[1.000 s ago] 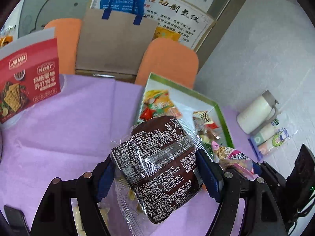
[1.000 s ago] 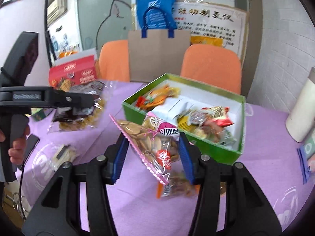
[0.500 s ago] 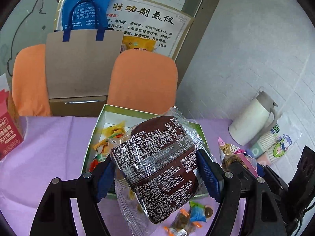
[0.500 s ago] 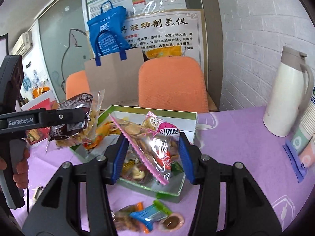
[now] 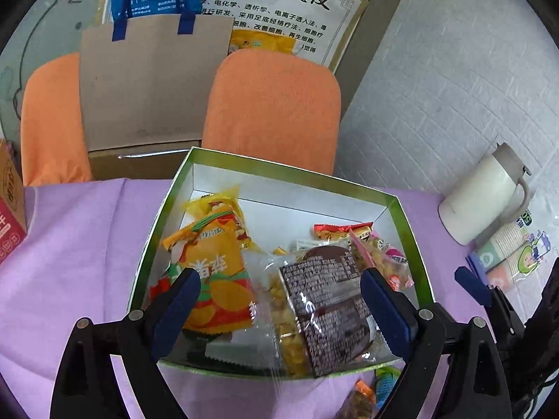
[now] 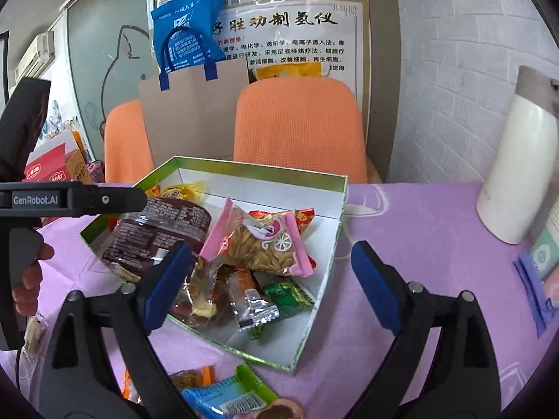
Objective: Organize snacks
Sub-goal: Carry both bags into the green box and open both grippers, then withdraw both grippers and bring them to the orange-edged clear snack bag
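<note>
1. Left wrist view: left tool (image 5: 279,300) spread wide above the green box (image 5: 407,223); the brown snack packet (image 5: 328,307) lies inside, between its fingers, ungripped.
2. Right tool (image 6: 270,282) also spread wide; pink snack bag (image 6: 265,244) rests in the box just beyond it.

Left gripper (image 5: 279,300) and right gripper (image 6: 269,279), jaws both spread wide.
</note>
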### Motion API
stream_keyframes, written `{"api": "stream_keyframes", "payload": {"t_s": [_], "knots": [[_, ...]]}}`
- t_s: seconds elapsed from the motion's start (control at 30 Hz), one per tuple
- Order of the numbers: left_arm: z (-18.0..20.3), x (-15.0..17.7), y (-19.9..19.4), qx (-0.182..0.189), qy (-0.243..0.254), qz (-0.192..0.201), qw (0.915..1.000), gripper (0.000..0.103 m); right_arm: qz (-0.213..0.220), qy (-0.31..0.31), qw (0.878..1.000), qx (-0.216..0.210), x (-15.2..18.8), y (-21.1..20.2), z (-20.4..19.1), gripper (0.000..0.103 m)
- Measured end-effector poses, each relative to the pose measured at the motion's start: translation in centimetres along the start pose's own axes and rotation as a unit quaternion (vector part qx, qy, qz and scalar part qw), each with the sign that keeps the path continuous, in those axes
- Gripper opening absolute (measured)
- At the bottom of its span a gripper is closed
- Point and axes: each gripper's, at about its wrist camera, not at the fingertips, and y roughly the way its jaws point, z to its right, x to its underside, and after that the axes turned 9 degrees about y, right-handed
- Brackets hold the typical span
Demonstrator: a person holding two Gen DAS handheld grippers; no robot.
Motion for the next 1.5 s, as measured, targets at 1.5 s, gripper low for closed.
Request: {"api": "stream_keyframes", "payload": {"t_s": [1.5], "knots": [[10.5, 11.6, -0.3, 0.05, 0.086, -0.067, 0.9928, 0.094, -0.12, 0.018, 0.992, -0.03, 10.5, -8.0, 0.9, 0.087]]}}
